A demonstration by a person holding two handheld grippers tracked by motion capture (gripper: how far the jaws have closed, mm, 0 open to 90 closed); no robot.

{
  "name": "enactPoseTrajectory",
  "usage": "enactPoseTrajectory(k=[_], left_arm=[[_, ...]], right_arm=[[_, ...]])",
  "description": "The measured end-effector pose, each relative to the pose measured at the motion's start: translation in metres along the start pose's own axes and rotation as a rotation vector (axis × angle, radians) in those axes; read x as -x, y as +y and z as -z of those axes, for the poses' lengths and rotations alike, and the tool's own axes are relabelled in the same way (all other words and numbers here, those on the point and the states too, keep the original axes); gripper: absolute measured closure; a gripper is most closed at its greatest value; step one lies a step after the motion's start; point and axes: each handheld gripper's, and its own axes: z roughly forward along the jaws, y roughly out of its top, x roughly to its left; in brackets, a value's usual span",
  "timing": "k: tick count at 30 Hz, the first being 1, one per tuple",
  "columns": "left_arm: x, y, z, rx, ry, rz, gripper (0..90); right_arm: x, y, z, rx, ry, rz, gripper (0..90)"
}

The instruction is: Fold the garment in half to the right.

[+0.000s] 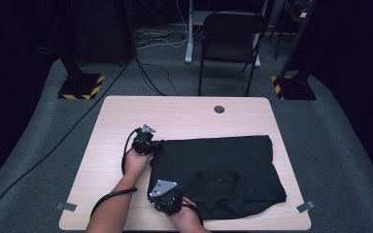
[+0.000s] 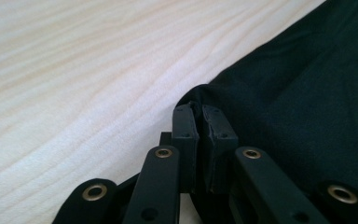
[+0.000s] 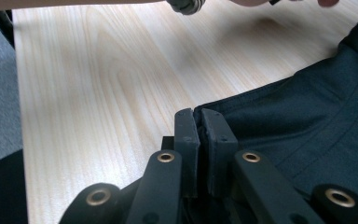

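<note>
A black polo shirt (image 1: 233, 160) lies folded on the pale wooden table (image 1: 184, 114), collar (image 1: 218, 182) toward the near side. My left gripper (image 1: 154, 144) is at the shirt's far left corner. In the left gripper view its jaws (image 2: 199, 114) stand shut, with a fold of the black fabric (image 2: 298, 93) pinched between the pads. My right gripper (image 1: 157, 186) is at the shirt's near left edge. In the right gripper view its jaws (image 3: 198, 116) are shut on the stitched hem of the shirt (image 3: 317, 112).
A round cable hole (image 1: 219, 109) sits in the table's far edge. Tape marks the near corners (image 1: 66, 207) (image 1: 305, 207). Bare tabletop lies left of the shirt. A black folding chair (image 1: 232, 39) and striped stand bases (image 1: 81, 86) (image 1: 291, 87) stand beyond the table.
</note>
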Motion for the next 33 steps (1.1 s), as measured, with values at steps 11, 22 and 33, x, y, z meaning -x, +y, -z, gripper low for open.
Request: enactPoseTrajectory(k=[11,22,33], left_arm=[[0.004,0.015,0.020,0.038,0.014,-0.011,85.7],[0.000,0.033,0.051,0.089,0.011,-0.012,85.7],[-0.005,0.046,0.078,0.104,0.034,-0.019,86.1]], right_arm=[[0.002,0.011,0.015,0.043,0.024,-0.023,85.7],[0.001,0.035,0.029,0.099,0.049,-0.020,85.7],[-0.003,0.058,0.039,0.151,0.084,-0.029,85.8]])
